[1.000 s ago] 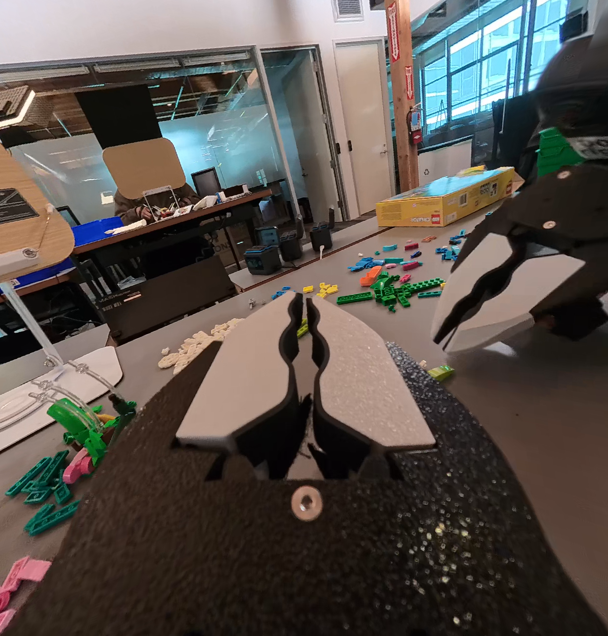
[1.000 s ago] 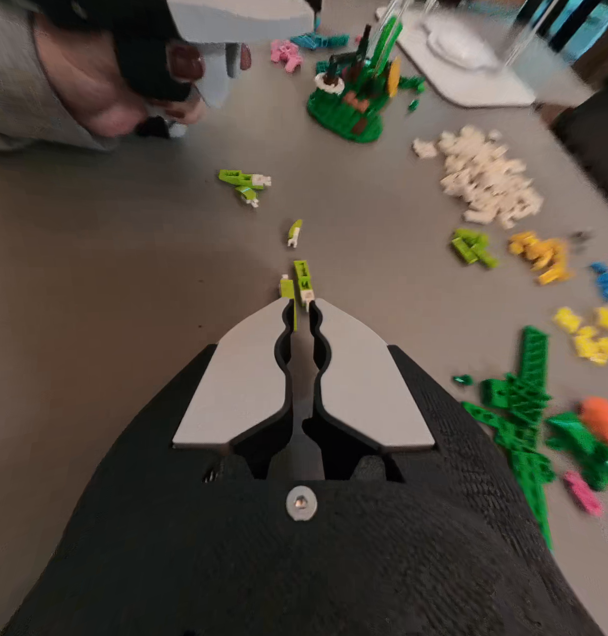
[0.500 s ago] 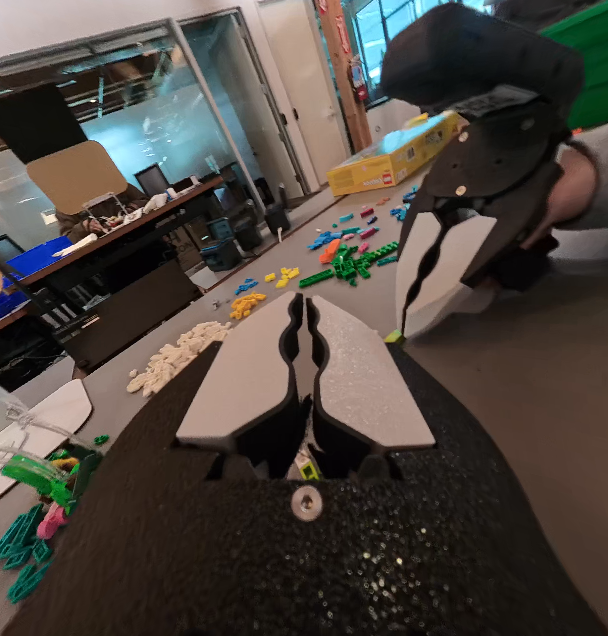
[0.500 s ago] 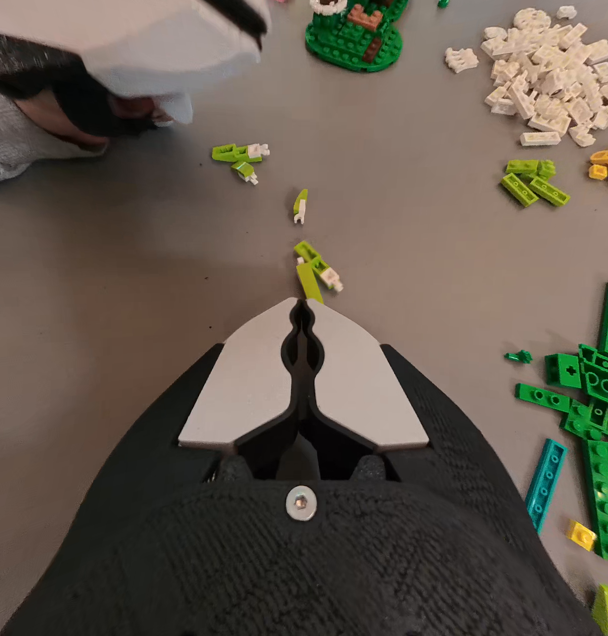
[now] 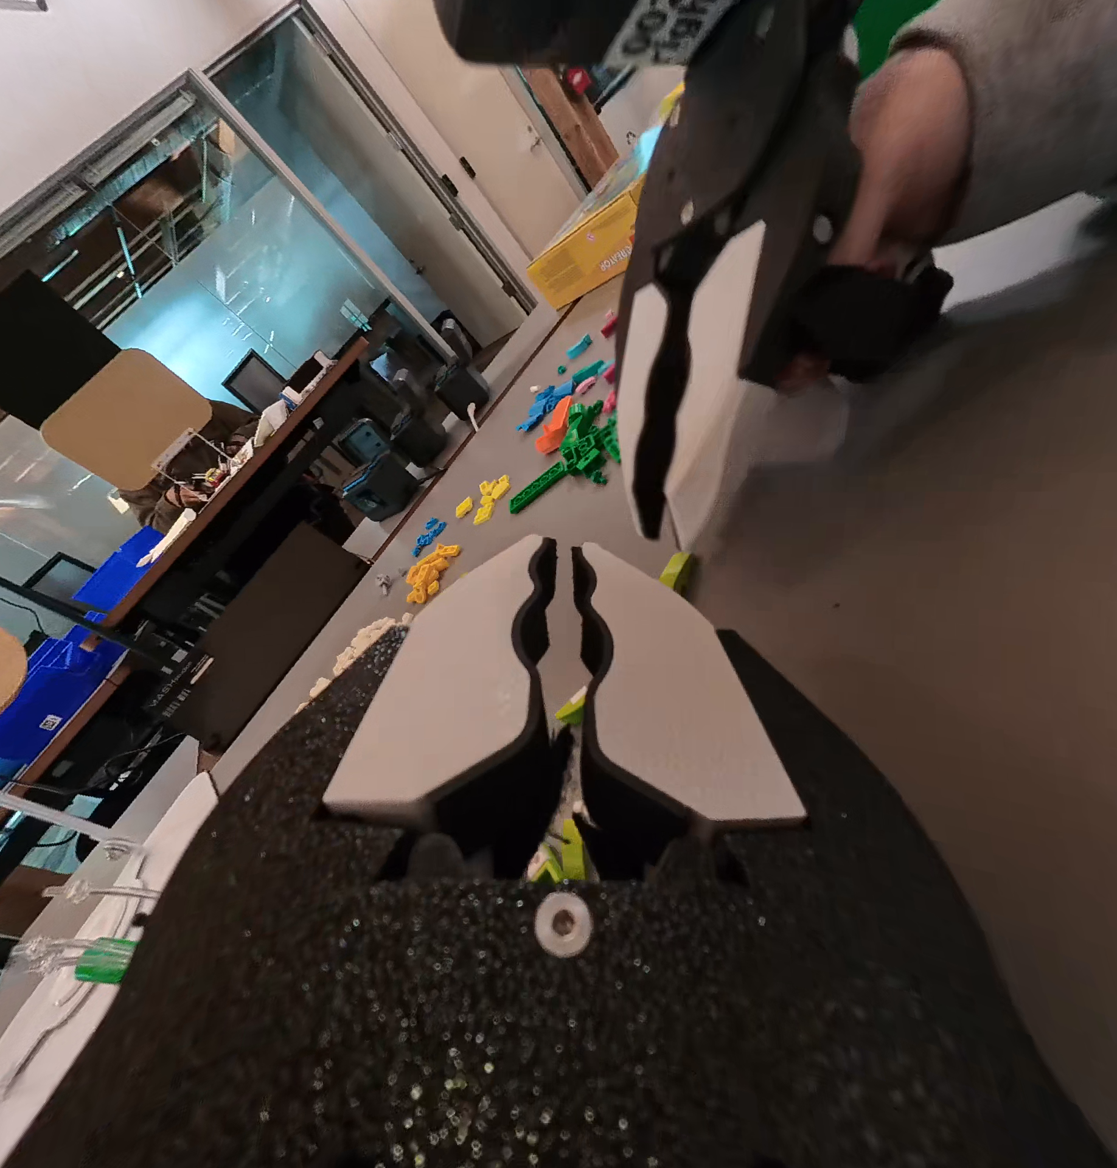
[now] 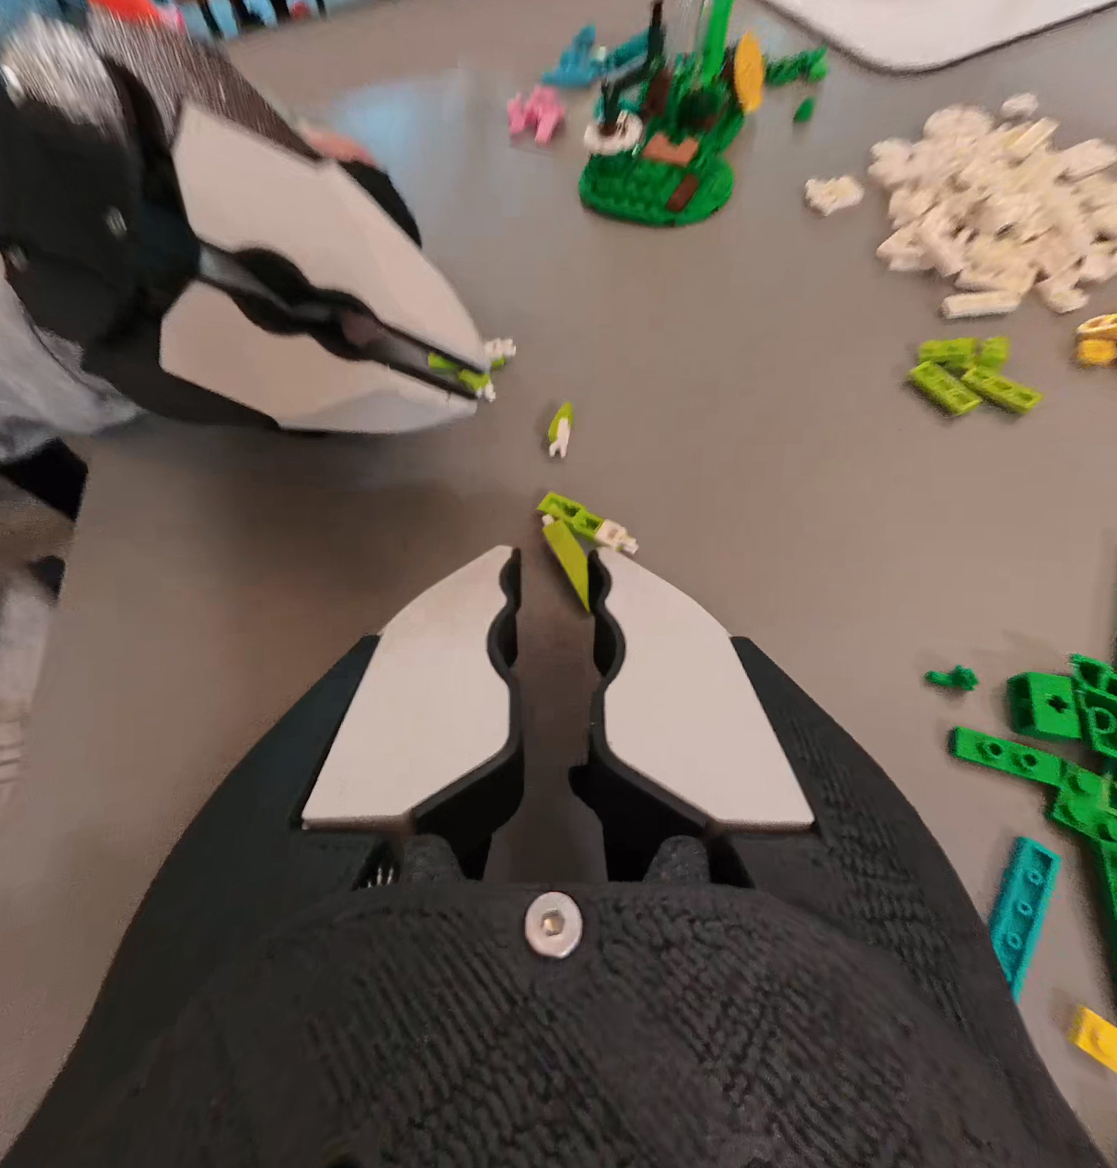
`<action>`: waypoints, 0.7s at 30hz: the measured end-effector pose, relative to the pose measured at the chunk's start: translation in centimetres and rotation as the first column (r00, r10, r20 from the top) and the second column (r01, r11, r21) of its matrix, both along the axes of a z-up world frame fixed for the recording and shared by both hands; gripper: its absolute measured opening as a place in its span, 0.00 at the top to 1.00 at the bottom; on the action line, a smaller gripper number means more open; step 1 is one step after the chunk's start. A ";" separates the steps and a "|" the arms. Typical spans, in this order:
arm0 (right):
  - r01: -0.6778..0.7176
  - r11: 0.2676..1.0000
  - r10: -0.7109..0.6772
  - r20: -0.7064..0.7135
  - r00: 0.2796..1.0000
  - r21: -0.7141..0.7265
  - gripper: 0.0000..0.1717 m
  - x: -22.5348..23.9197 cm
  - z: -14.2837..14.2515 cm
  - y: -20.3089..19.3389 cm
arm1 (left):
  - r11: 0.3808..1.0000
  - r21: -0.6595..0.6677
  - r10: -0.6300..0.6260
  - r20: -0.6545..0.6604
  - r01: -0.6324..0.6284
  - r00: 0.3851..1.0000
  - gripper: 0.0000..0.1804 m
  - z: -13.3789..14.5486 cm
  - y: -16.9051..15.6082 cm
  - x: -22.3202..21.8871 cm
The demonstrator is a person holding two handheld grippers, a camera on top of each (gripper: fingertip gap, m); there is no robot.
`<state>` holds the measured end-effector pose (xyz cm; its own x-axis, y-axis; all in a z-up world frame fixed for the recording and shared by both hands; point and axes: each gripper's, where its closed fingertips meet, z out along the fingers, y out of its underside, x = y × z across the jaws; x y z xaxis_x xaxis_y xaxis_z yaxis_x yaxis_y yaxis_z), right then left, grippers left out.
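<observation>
In the right wrist view my right gripper is open low over the grey table. A lime sloped brick lies between its tips against the right finger, and the left pad stands apart from it. A lime plate with a white clip lies just ahead, and a small lime and white piece farther on. My left gripper lies on its side with its tips at a lime and white cluster on the table. In its own view the left gripper shows only a thin slit, with nothing pressed between the pads.
A green brick model stands ahead, with a white brick pile and lime plates to the right. Green pieces and a teal plate lie at the right edge. A yellow box sits at the table's far end. My hands' fingertips stand some 5 centimeters from each other.
My right gripper's pads were together half a second ago and have opened around the lime sloped brick. My left gripper has rolled onto its side and come down to the lime cluster.
</observation>
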<state>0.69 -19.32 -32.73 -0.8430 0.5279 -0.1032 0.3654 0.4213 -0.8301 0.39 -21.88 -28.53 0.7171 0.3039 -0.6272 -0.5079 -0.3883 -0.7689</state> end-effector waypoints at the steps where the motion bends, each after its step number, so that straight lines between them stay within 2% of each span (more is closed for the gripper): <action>1: -0.009 0.999 0.009 0.011 1.000 0.036 0.86 0.0 -0.5 -0.1 | 1.000 0.013 -0.002 0.009 0.002 1.000 0.97 0.1 0.0 0.0; 10: 0.027 0.989 -0.025 -0.012 1.000 0.148 0.86 -0.9 -1.6 -0.1 | 0.998 0.066 0.009 0.054 -0.013 0.999 0.97 0.7 -0.4 -0.4; 14: 0.019 0.990 -0.017 -0.011 1.000 0.142 0.90 -0.7 -1.6 -0.3 | 0.998 0.061 0.009 0.053 -0.012 0.999 0.97 0.7 -0.4 -0.3; 15: 0.014 0.990 -0.013 -0.011 1.000 0.140 0.95 -0.6 -1.6 -0.3 | 0.998 0.063 0.005 0.055 -0.009 0.998 0.97 0.7 -0.4 -0.3; 21: -0.012 0.992 0.013 -0.009 1.000 0.126 0.96 -0.2 -1.5 -0.5 | 0.997 0.074 -0.010 0.069 0.005 0.998 0.97 0.8 -0.5 0.0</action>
<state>0.44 -19.83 -34.18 -0.8503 0.5255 -0.0279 0.3513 0.5274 -0.7735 0.41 -22.33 -27.74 0.7603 0.3417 -0.5524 -0.4556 -0.3255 -0.8285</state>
